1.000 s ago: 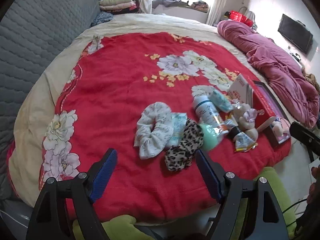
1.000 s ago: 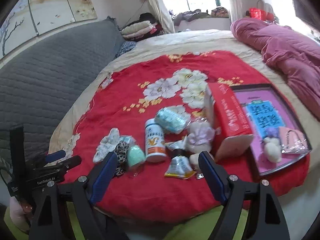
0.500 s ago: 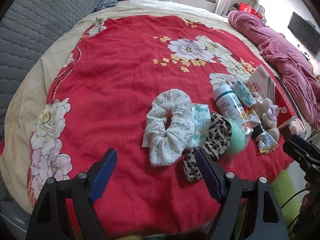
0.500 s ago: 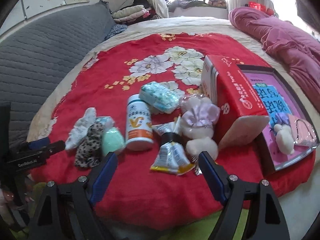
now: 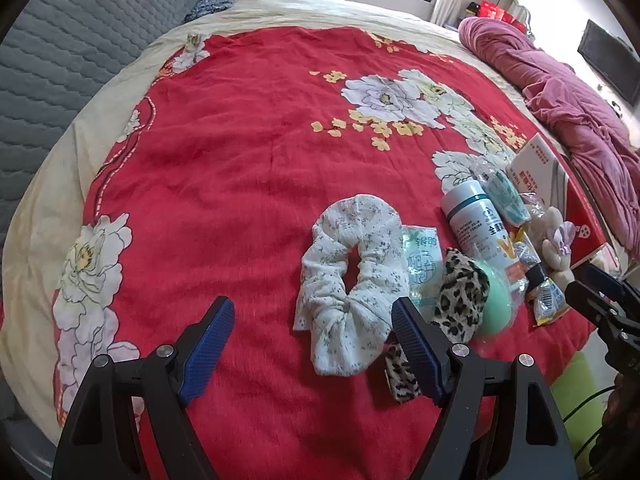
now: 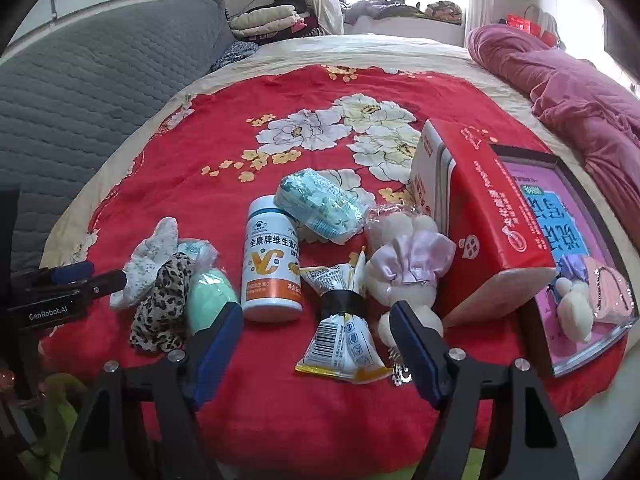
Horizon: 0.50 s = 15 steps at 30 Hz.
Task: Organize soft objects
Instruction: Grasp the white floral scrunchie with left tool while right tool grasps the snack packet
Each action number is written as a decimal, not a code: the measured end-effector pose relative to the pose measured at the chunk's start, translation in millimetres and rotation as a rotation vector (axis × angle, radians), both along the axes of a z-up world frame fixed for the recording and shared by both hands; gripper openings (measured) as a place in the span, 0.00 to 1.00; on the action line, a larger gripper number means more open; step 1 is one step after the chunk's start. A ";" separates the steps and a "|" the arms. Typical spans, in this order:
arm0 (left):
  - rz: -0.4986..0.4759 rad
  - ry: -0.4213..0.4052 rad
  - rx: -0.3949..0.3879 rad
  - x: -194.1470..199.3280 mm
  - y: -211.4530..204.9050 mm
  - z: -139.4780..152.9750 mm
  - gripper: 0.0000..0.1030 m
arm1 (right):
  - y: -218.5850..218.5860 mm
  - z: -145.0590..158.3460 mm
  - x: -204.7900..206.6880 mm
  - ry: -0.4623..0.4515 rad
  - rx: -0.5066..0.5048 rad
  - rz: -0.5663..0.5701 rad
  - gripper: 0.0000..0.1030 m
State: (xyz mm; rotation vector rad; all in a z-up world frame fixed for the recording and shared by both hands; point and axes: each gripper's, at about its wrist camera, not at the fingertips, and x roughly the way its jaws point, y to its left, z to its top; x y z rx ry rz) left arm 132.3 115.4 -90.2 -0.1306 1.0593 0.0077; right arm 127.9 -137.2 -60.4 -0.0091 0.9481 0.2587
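Left wrist view — left tool (image 5: 312, 332) spread, empty, above the red bedspread (image 5: 224, 152), white scrunchie (image 5: 352, 280) just ahead beside leopard scrunchie (image 5: 460, 300), right wrist view — right tool (image 6: 316, 328) jaws just closing, nothing gripped, snack packet (image 6: 340, 340) between them, plush toy (image 6: 404, 268) beside.

A home bedroom: floral bedspread (image 5: 240, 152), quilted headboard (image 6: 100, 80), folded clothes (image 6: 268, 20)

Crinkled cloth scrunchie (image 5: 352, 280) — glossy plastic bottle (image 6: 273, 256)

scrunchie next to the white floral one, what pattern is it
Leopard print, tan with dark spots; clearest in the left wrist view.
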 end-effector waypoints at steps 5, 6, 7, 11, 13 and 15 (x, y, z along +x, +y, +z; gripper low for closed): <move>0.007 0.017 -0.011 6.8 4.0 -9.9 0.79 | 3.4 -11.2 7.9 0.020 -0.021 0.010 0.66; 0.008 0.023 -0.011 8.5 5.1 -12.8 0.79 | 4.1 -14.4 9.8 0.032 -0.013 0.011 0.64; 0.009 0.031 -0.007 10.2 5.9 -16.2 0.79 | 6.1 -18.6 12.5 0.044 -0.024 0.010 0.63; 0.013 0.050 0.000 16.3 6.9 -25.4 0.79 | 13.3 -31.3 19.6 0.068 -0.073 0.023 0.56; 0.006 0.054 0.001 18.9 5.4 -29.2 0.79 | 17.9 -37.8 22.6 0.079 -0.108 0.031 0.54; 0.007 0.067 -0.006 21.9 5.2 -33.3 0.79 | 20.1 -40.0 22.9 0.066 -0.131 0.040 0.54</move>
